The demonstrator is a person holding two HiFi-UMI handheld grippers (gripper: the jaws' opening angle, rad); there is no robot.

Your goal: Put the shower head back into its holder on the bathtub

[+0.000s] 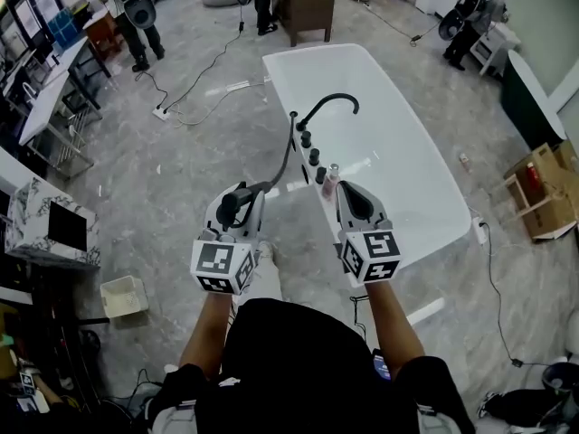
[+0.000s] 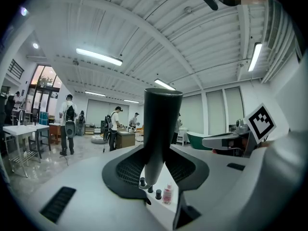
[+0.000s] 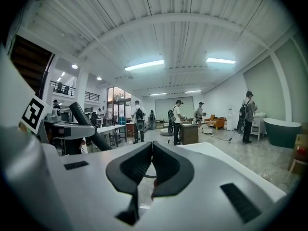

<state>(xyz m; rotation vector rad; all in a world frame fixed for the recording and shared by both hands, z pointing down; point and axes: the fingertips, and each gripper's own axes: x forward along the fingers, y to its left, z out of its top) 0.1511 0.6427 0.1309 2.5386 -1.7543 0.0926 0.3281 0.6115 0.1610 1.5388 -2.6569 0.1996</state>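
Shower head (image 2: 161, 124) | clamped upright in left tool (image 2: 159, 162) | near bathtub (image 1: 276, 84)

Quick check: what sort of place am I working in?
Probably a big open workshop or showroom hall, not a bathroom: the bathtub stands alone on a stone-look floor, with work tables and other people around.

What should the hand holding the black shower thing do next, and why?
Probably move the left gripper forward to the bathtub rim beside the knobs. It grips the shower head short of the tub, and the hose leads to that rim.
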